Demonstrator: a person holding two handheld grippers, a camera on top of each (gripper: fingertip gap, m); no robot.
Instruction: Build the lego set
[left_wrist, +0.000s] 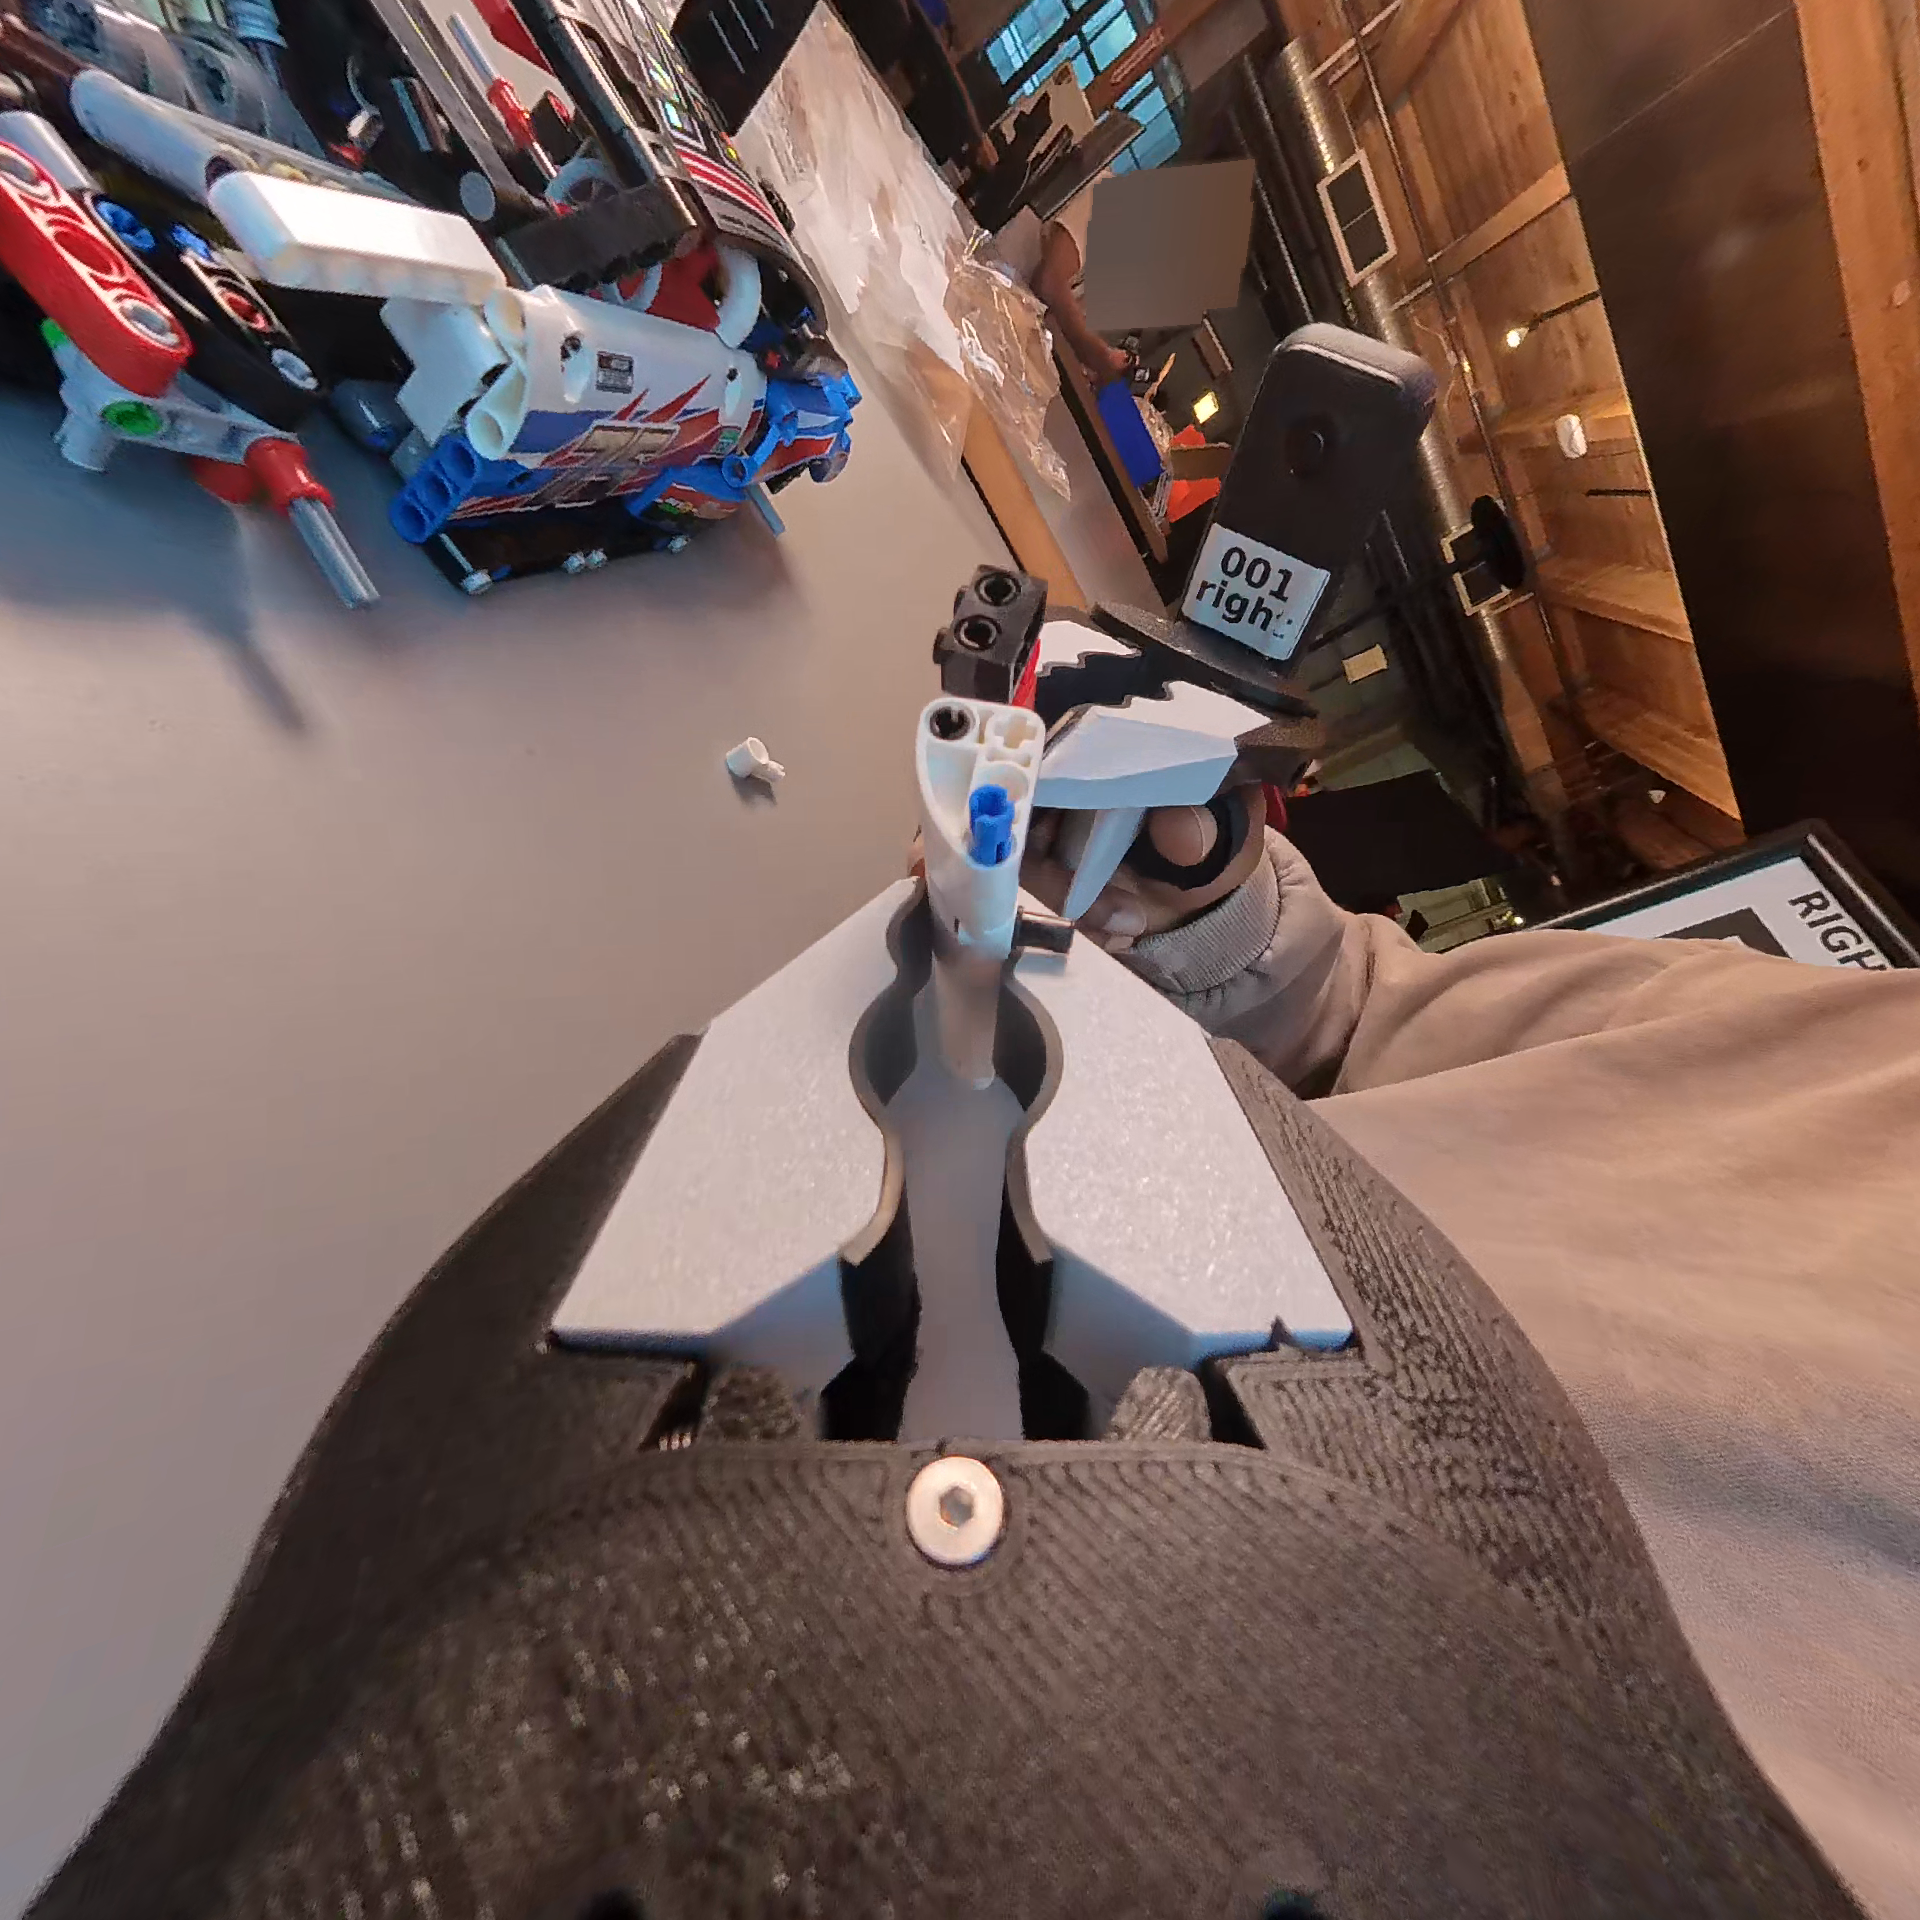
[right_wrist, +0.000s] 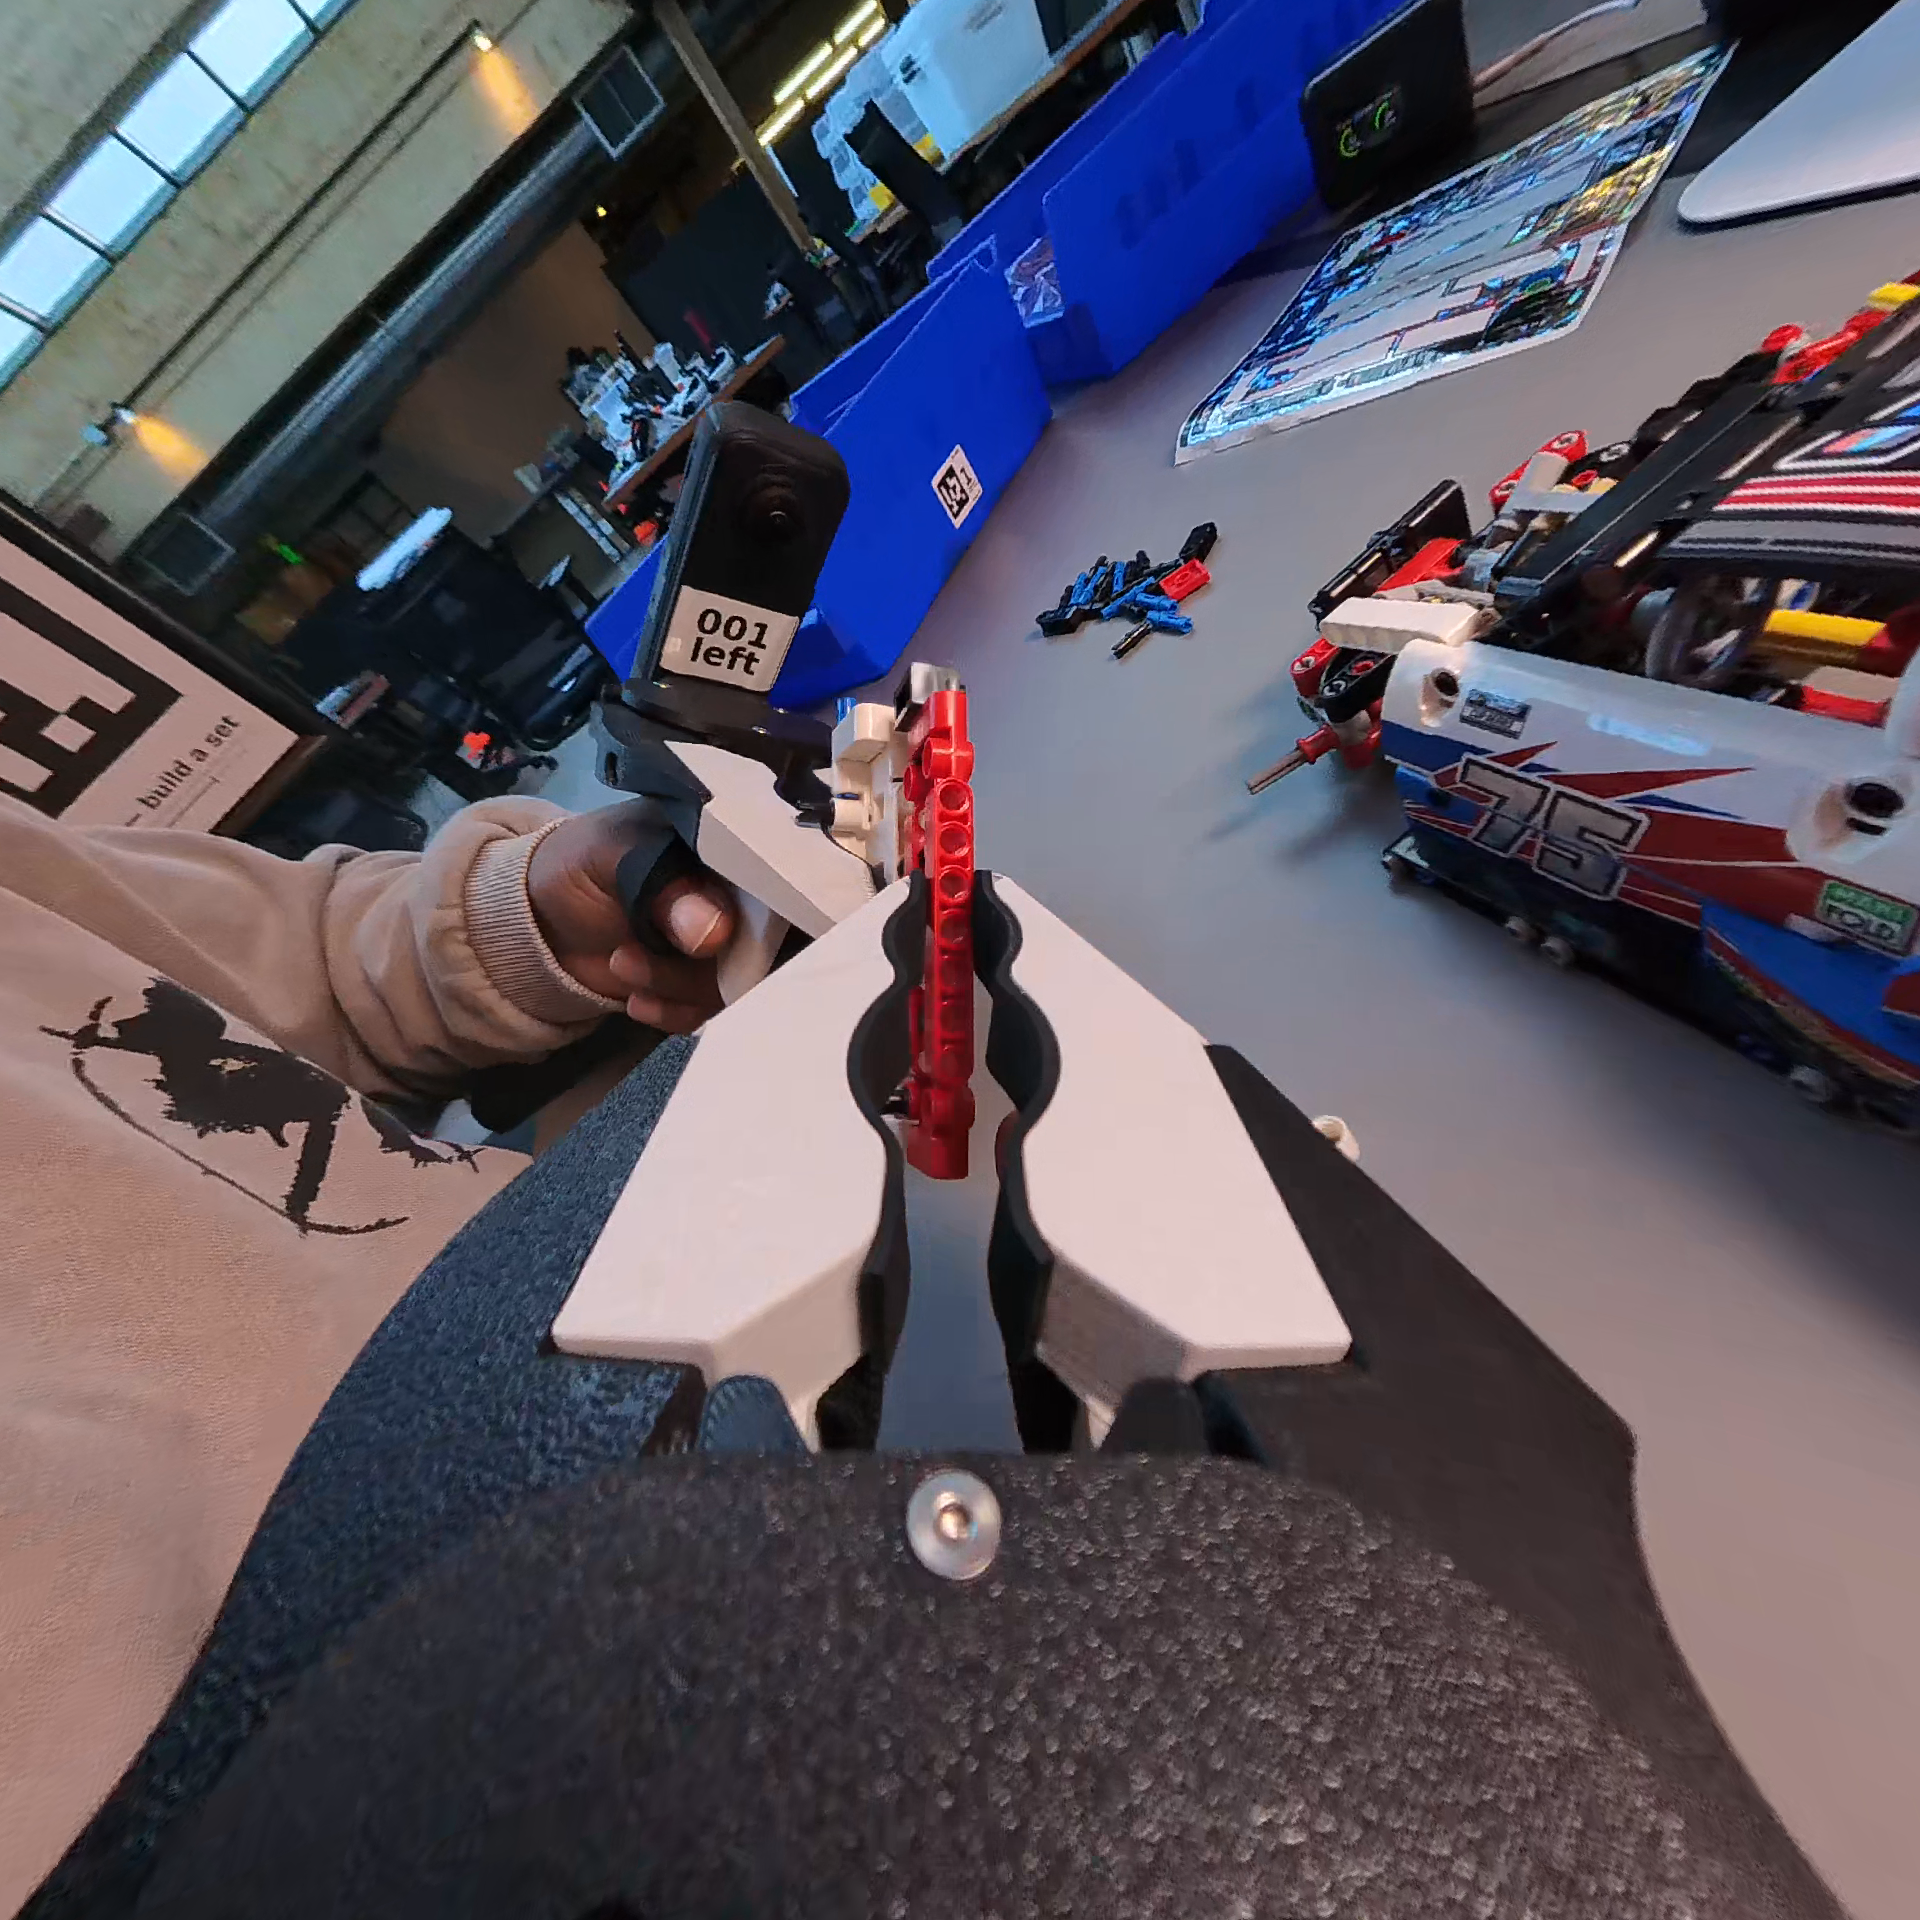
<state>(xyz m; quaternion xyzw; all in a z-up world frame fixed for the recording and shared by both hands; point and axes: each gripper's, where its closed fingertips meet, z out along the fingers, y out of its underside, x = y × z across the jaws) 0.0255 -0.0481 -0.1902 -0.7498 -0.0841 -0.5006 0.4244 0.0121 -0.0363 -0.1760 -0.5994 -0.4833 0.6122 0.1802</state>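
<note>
lego car (right_wrist: 1662, 790) sat part-built on grey bench (right_wrist: 1299, 935), far right | left gripper (left_wrist: 961, 935) clamped on white curved panel piece (left_wrist: 977, 821) carrying blue pin (left_wrist: 990, 821) | right gripper (right_wrist: 945, 935) clamped on red beam (right_wrist: 945, 914) | both pieces met mid-air above bench | loose pins (right_wrist: 1127, 597) far centre

Grey table (right_wrist: 1299, 997), blue storage bins (right_wrist: 935, 447) along its far edge, high windows (right_wrist: 156, 166), warm wall lamps (right_wrist: 156, 436), wood-panelled wall (left_wrist: 1507, 260)
</note>
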